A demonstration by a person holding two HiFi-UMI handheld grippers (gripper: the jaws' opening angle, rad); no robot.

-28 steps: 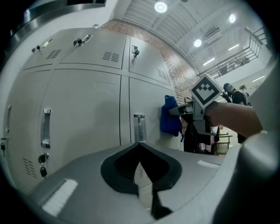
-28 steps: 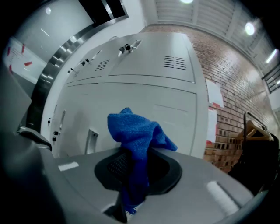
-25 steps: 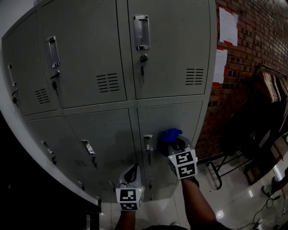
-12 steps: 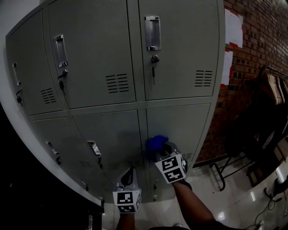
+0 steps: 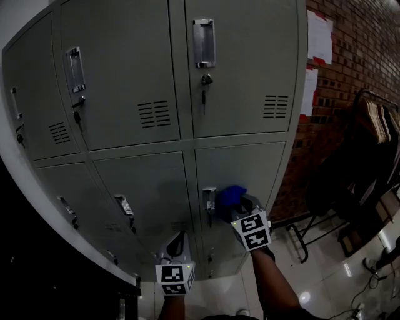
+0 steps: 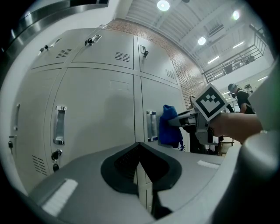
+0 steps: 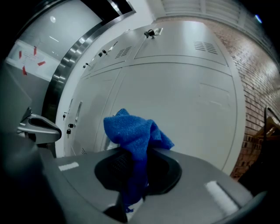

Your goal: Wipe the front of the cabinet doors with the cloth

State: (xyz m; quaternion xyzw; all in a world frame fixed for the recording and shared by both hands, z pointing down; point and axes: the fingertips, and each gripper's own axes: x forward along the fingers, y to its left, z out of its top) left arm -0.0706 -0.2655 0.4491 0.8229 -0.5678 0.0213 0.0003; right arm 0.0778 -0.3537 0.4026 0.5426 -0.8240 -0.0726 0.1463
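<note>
**Blue cloth at lower-right door, beside the handle**

Head view: the right hand-held gripper point(image 5: 236, 205) had the blue cloth point(image 5: 230, 194) up against the lower-right cabinet door point(image 5: 250, 165), just right of its handle point(image 5: 209, 199). The left hand-held gripper point(image 5: 179, 242) hung lower, in front of the lower doors, well apart from the cloth.

Right gripper view gave what the head view couldn't: the jaws pinched the cloth, w/ a bunch standing above them and a tail hanging down between them.

Left gripper view: its own jaws were pressed together w/ nothing between. It also caught the cloth side-on, looking flat to the door next to the handle, plus ceiling lights point(image 6: 162, 5).

Only the head view took in the brick wall point(image 5: 350, 94) at right, w/ 2 paper sheets point(image 5: 317, 37) and a rack of hangers point(image 5: 375, 119).
</note>
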